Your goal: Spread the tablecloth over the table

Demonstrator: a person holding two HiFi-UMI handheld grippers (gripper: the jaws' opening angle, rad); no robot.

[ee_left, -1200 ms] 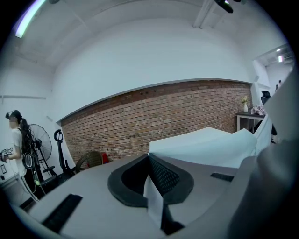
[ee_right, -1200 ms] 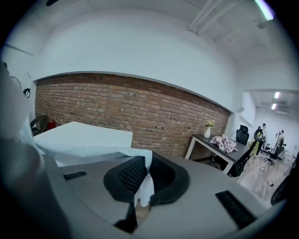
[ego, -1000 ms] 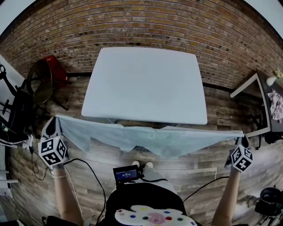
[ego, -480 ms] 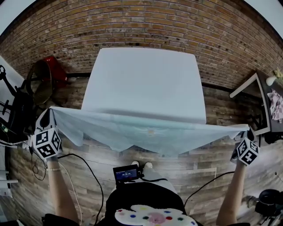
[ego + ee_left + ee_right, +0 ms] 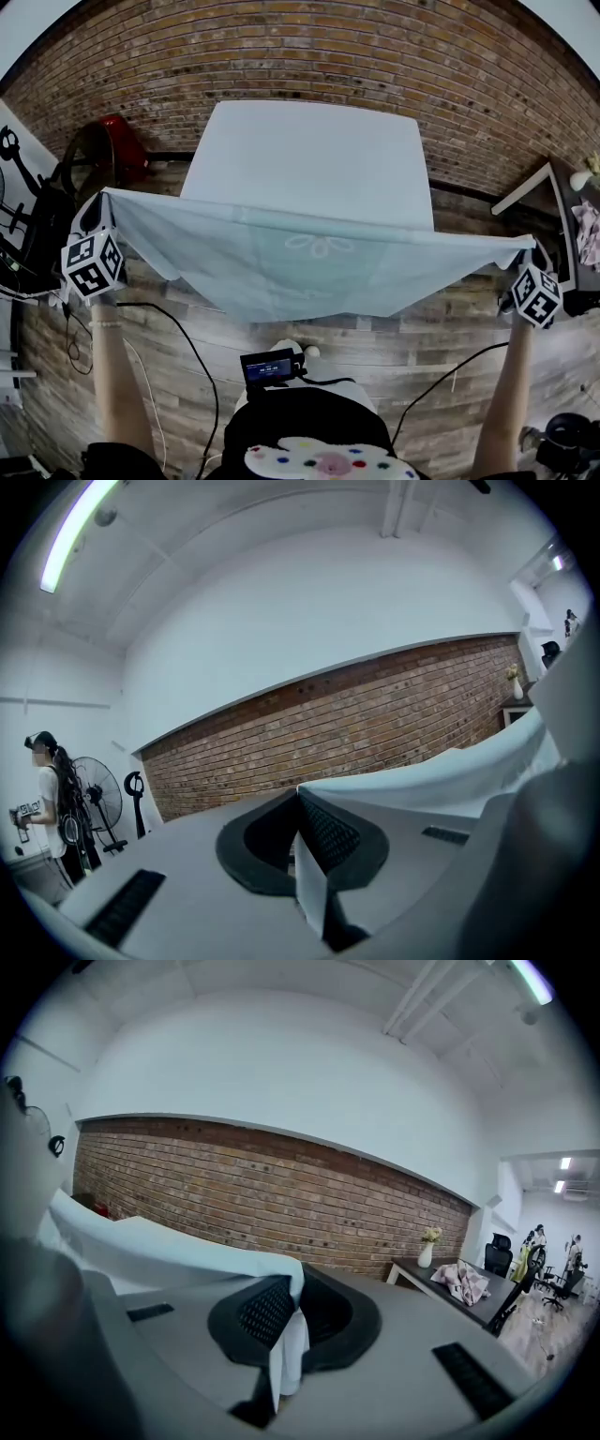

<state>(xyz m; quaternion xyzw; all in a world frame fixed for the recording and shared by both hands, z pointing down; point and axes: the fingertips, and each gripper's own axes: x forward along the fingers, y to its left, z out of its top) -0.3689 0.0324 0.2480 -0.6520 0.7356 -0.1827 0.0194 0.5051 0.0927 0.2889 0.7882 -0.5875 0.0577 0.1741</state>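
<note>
Pinching the two upper corners of the tablecloth [image 5: 309, 272], the left gripper [image 5: 97, 208] and right gripper [image 5: 534, 249] are held wide apart. Each pair of jaws is pressed together on a fold of pale cloth. The tablecloth hangs in the air between them, its top edge taut and its lower edge sagging above the wooden floor [image 5: 187, 375]. In the head view it overlaps the near edge of the white desk [image 5: 309, 150]. Beyond the desk stands a brick wall [image 5: 281, 56].

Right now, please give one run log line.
left gripper: shut on tablecloth corner | right gripper: shut on other corner | tablecloth: stretched in air between them | table: not yet covered
</note>
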